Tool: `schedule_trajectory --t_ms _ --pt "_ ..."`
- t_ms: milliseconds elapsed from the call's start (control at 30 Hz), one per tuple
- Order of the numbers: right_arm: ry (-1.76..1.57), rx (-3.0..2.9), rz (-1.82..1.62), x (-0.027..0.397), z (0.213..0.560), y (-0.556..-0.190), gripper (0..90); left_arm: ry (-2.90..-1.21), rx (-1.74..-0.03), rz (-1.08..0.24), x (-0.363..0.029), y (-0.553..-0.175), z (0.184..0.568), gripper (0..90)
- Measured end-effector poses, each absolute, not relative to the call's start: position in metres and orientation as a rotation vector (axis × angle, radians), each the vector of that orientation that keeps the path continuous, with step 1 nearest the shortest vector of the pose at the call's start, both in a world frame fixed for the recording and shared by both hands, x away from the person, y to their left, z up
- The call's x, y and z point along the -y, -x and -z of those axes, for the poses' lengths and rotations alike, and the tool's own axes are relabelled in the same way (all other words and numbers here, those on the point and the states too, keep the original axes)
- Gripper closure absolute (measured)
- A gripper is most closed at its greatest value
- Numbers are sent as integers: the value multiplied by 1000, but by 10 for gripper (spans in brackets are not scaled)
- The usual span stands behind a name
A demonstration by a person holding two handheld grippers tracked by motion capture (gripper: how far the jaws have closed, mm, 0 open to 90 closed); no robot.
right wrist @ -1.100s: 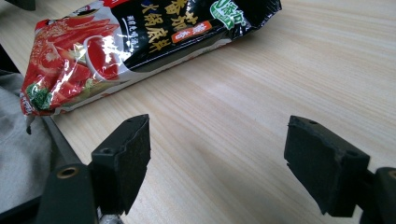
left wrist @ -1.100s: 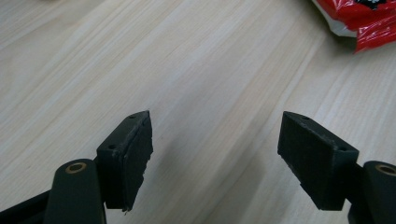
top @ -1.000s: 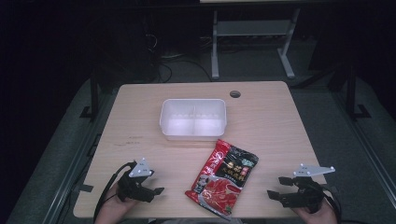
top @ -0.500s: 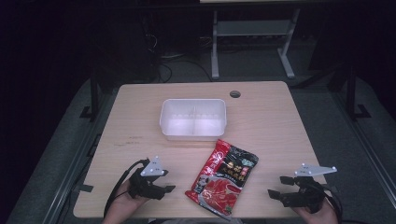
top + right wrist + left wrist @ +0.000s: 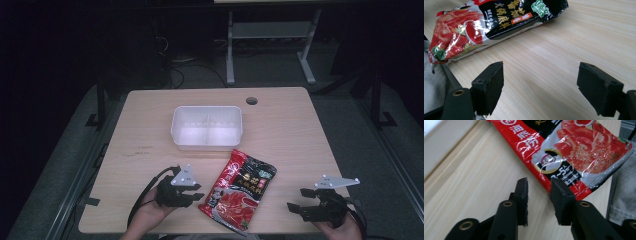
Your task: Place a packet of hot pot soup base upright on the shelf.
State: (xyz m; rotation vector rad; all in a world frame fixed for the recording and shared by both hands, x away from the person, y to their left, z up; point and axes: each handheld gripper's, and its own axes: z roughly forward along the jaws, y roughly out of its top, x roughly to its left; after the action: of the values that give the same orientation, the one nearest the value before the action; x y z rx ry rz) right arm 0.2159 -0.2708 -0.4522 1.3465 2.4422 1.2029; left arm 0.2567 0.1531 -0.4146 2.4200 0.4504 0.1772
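Packet (image 5: 574, 152) lies just beyond left tool (image 5: 539, 186), closing, empty.

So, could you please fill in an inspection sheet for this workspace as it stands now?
Surface: light wooden table, with a round cable hole at the back.
Job's things: red sauce packet lying flat at the front edge; white two-compartment tray behind it, empty.
Clutter: nothing seen.
Grippers: left claw beside the packet's edge, jaws just narrowed, nothing between; right claw open over bare wood.
Cables: black cable from the left claw.
Surroundings: dark floor, metal stand.
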Motion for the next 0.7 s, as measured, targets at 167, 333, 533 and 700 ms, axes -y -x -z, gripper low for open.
schedule_trajectory --t_ms 167,333,533,700 --pt "-1367 -2440 -1190 270 453 -218 223 -2444 -419 -129 -143 -258 413 845" --pt "-1370 -2436 -1185 269 453 -221 227 -2459 -395 -102 -134 -256 415 900" --pt "-1380 -2436 -1173 262 449 -235 244 -2485 -375 -85 -127 -254 421 900" --pt "-1395 -2442 -1162 254 445 -252 244 -2512 -367 -82 -122 -254 429 900"
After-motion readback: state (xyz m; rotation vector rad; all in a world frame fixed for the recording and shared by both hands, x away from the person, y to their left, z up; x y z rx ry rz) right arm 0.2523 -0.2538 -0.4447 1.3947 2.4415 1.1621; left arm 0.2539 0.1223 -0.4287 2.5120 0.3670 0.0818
